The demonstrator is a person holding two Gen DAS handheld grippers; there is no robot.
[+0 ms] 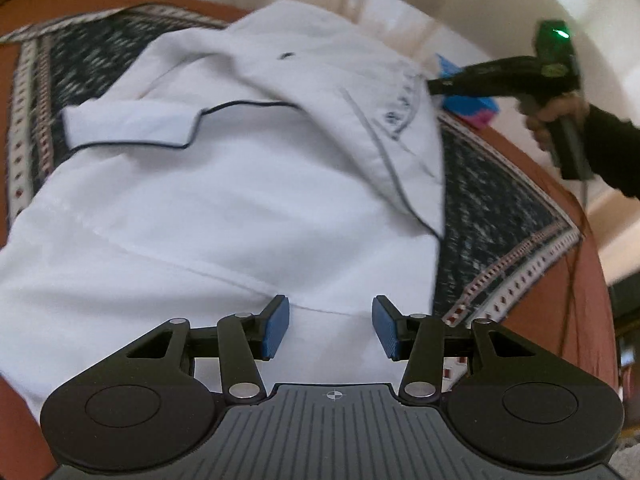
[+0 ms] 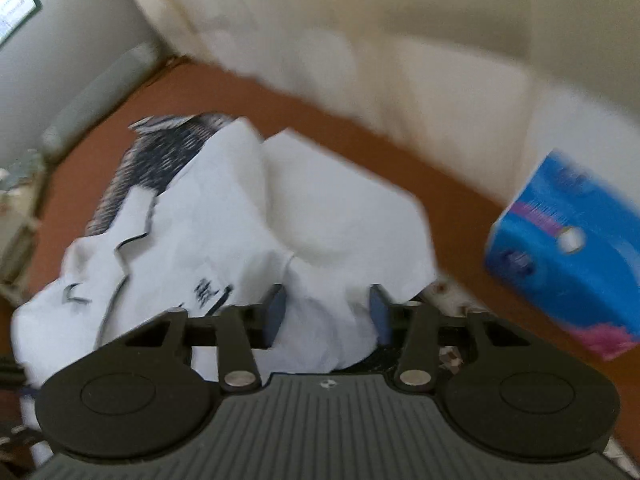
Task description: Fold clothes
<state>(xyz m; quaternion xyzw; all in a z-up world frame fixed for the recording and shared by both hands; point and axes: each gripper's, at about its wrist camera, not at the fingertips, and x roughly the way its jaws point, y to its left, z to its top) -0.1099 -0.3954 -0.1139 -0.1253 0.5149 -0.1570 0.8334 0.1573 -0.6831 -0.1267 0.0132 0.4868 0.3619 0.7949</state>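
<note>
A white shirt (image 1: 208,208) with dark piping on collar and sleeve lies spread on a patterned dark cloth (image 1: 492,204) over a brown table. Its right side is folded over the body. My left gripper (image 1: 330,328) is open just above the shirt's near hem, holding nothing. In the right wrist view the same shirt (image 2: 248,216) lies rumpled, dark printing showing. My right gripper (image 2: 326,314) is open over the shirt's near edge, empty. It also shows in the left wrist view (image 1: 436,86), held by a hand at the shirt's far right side.
A blue and pink tissue box (image 2: 572,252) stands on the brown table (image 2: 452,192) right of the shirt, also in the left wrist view (image 1: 472,104). A cream wall (image 2: 400,40) runs behind the table. A cable (image 1: 576,240) hangs at the table's right edge.
</note>
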